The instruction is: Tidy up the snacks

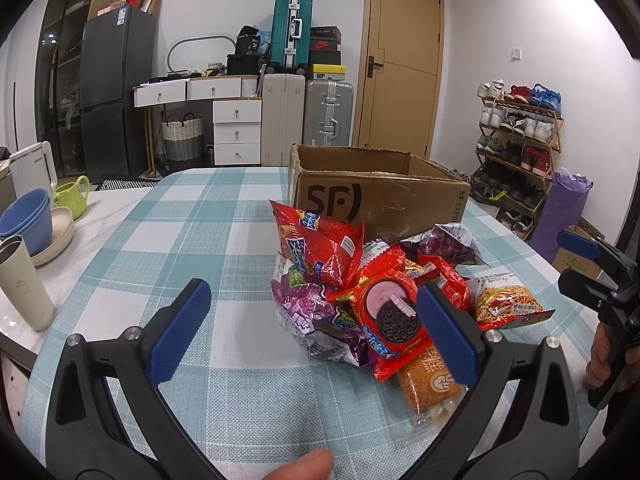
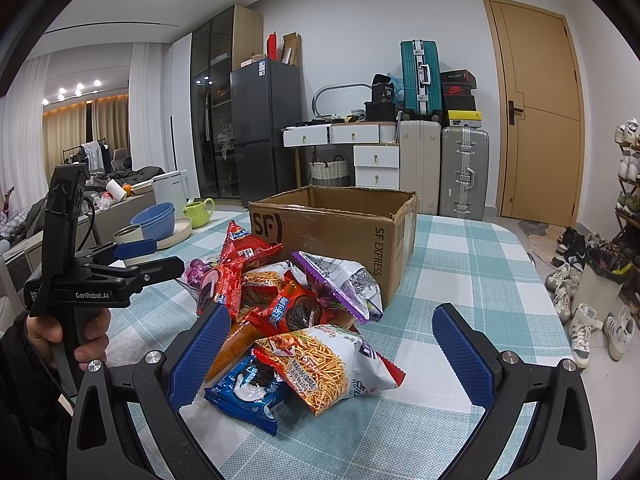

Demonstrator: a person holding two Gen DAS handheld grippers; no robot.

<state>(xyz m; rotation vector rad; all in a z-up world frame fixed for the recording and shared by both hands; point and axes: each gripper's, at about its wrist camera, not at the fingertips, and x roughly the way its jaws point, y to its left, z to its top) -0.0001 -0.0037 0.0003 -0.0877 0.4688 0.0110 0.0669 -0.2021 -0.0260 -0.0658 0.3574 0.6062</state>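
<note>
A pile of snack packets lies on the checked tablecloth in front of an open cardboard box (image 1: 380, 196) (image 2: 332, 224). The pile holds a red Oreo packet (image 1: 390, 316), red chip bags (image 1: 316, 244), purple bags (image 1: 304, 308), a noodle-snack bag (image 2: 320, 364) (image 1: 506, 300) and a blue Oreo packet (image 2: 250, 392). My left gripper (image 1: 316, 336) is open, low over the table, its right finger beside the red Oreo packet. My right gripper (image 2: 334, 356) is open with the noodle-snack bag and blue Oreo packet between its fingers, touching neither.
At the table's left edge stand blue bowls (image 1: 28, 220), plates, a green mug (image 1: 72, 196), a cream tumbler (image 1: 24, 284) and a white kettle (image 1: 32, 168). A shoe rack (image 1: 520, 140) stands right of the table. Suitcases and drawers line the far wall.
</note>
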